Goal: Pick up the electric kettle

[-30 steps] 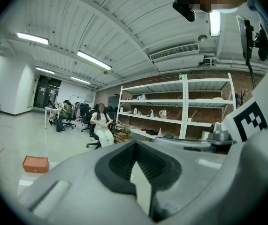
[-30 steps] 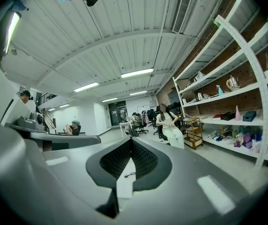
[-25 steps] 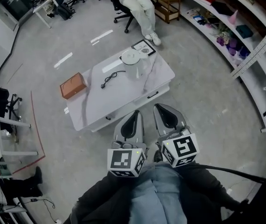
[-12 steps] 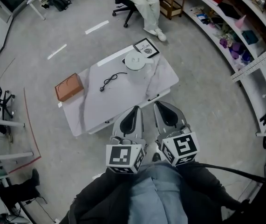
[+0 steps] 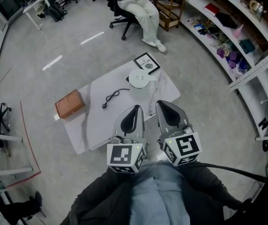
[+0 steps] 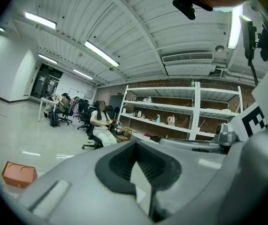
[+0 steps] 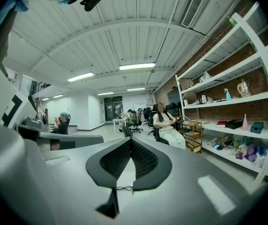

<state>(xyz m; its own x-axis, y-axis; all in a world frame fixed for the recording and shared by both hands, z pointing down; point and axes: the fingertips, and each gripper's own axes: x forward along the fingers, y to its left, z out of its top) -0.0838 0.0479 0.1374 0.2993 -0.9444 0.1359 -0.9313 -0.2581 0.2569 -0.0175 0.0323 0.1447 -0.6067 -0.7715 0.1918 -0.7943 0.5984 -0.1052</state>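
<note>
The white electric kettle (image 5: 140,80) stands upright toward the far right of a low white table (image 5: 96,118), its black cable (image 5: 111,98) lying to its left. Both grippers are held side by side over the table's near edge, short of the kettle and touching nothing. The left gripper (image 5: 134,108) has its jaws together, empty. The right gripper (image 5: 164,106) is likewise shut and empty. In the left gripper view the left gripper (image 6: 134,146) hides the kettle. In the right gripper view the right gripper (image 7: 130,142) shows only a bit of cable (image 7: 124,188) below its pads.
A brown box (image 5: 70,103) lies at the table's left end and a framed picture (image 5: 147,63) at its far corner. Beyond sit a person on an office chair (image 5: 141,6) and a wooden cart (image 5: 171,1). Curved shelves (image 5: 237,36) run along the right.
Both grippers have advanced together toward the table, from the floor in front of it to above its near edge. The kettle now lies closer to them. Jaws unchanged.
</note>
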